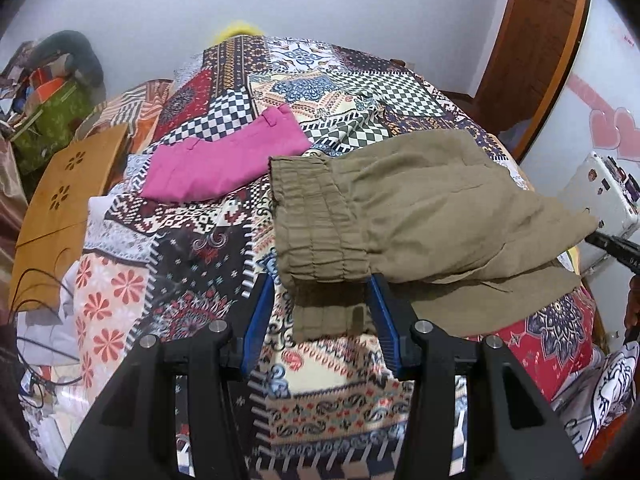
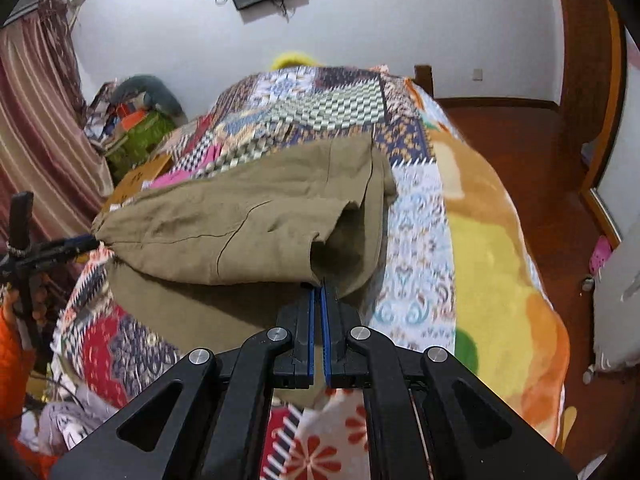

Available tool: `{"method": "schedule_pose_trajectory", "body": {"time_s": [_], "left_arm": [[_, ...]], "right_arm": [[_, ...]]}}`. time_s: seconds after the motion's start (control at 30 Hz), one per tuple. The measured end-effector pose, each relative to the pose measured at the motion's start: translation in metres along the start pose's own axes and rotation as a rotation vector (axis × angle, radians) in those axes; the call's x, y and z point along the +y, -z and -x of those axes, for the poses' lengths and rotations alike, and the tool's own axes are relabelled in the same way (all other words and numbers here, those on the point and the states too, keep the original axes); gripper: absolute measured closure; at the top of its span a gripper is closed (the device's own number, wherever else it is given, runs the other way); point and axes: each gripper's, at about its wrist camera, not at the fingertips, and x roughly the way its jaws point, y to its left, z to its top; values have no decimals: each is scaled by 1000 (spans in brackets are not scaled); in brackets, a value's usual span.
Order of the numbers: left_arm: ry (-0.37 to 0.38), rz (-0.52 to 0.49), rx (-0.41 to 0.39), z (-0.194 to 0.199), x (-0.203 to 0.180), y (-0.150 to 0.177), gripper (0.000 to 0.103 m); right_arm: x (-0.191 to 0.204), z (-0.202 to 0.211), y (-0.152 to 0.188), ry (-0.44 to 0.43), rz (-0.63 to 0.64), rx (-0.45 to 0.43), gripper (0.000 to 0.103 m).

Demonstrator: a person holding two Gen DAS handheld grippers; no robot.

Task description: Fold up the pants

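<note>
Khaki pants [image 1: 420,208] lie partly folded on a patchwork bedspread [image 1: 224,248], the upper layer lifted. Their elastic waistband [image 1: 316,232] faces my left gripper [image 1: 322,284]. That gripper's blue-padded jaws stand wide apart, one on each side of the waistband's near corner, without clamping it. In the right wrist view my right gripper [image 2: 319,282] is shut on a hem edge of the khaki pants [image 2: 248,220] and holds the fabric up off the bed. The left gripper [image 2: 86,243] shows there at the pants' far left corner. The right gripper's tip [image 1: 600,239] shows at the pants' right end.
Folded pink pants [image 1: 224,160] lie on the bed behind the khaki ones. A wooden lap table [image 1: 68,200] and green bags [image 1: 52,120] stand left of the bed. A white case [image 1: 600,196] sits at the right. Red-brown floor [image 2: 520,152] lies past the bed's right edge.
</note>
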Motion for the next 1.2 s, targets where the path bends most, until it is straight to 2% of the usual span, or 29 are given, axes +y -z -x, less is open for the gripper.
{"method": "schedule_pose_trajectory", "body": {"time_s": [0.13, 0.27, 0.37, 0.4, 0.43, 0.5, 0.67, 1.0, 1.2], "left_arm": [[-7, 15, -17, 12, 4, 2, 54], [-35, 30, -25, 14, 7, -3, 47], [-39, 45, -34, 14, 9, -10, 37], [-36, 48, -35, 13, 9, -12, 35], [-32, 50, -33, 12, 9, -15, 35], [-27, 61, -26, 6, 9, -20, 31], [31, 112, 21, -13, 10, -27, 30], [69, 114, 81, -37, 2, -18, 30], [79, 117, 100, -49, 1, -10, 30]], "right_arm": [[0, 1, 9, 7, 4, 35, 100], [-3, 5, 14, 20, -9, 62, 96], [-3, 12, 12, 41, 1, 54, 78], [-3, 16, 11, 48, 9, 43, 68], [-2, 19, 10, 46, 18, 33, 65], [-1, 21, 6, 41, 19, 19, 65], [-2, 5, -6, 30, -9, 21, 62], [-6, -43, 11, -24, -100, 185, 62], [-7, -42, 16, -96, -118, 188, 62]]}}
